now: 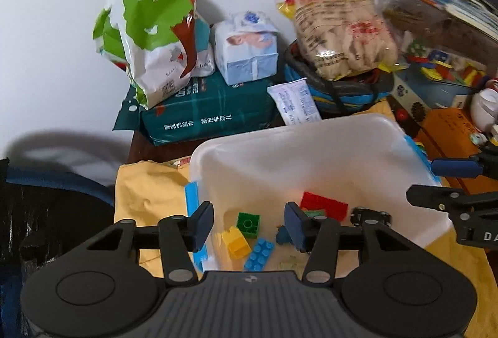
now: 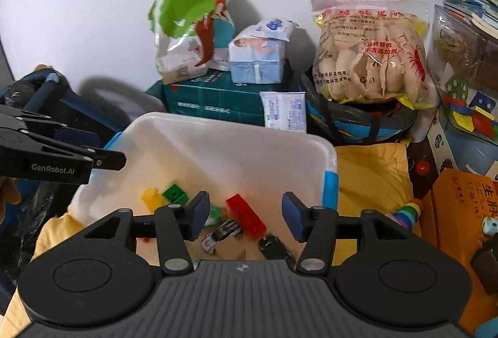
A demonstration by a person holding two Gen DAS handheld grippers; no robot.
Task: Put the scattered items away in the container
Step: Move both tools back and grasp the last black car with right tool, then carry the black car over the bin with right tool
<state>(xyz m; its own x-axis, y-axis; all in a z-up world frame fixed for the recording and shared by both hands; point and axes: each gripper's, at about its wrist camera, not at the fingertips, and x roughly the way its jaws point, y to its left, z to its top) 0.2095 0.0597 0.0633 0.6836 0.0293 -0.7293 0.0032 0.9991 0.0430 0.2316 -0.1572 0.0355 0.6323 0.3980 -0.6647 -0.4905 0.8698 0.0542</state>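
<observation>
Toys inside container [image 2: 326,157], yellow cloth [image 2: 370,173] beyond rim

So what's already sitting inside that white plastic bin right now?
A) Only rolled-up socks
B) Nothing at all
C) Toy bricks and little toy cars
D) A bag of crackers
C: inside the white bin lie a red brick, a green brick, a yellow brick, a striped toy car and a black toy car; both open grippers, right and left, are above it.
</observation>
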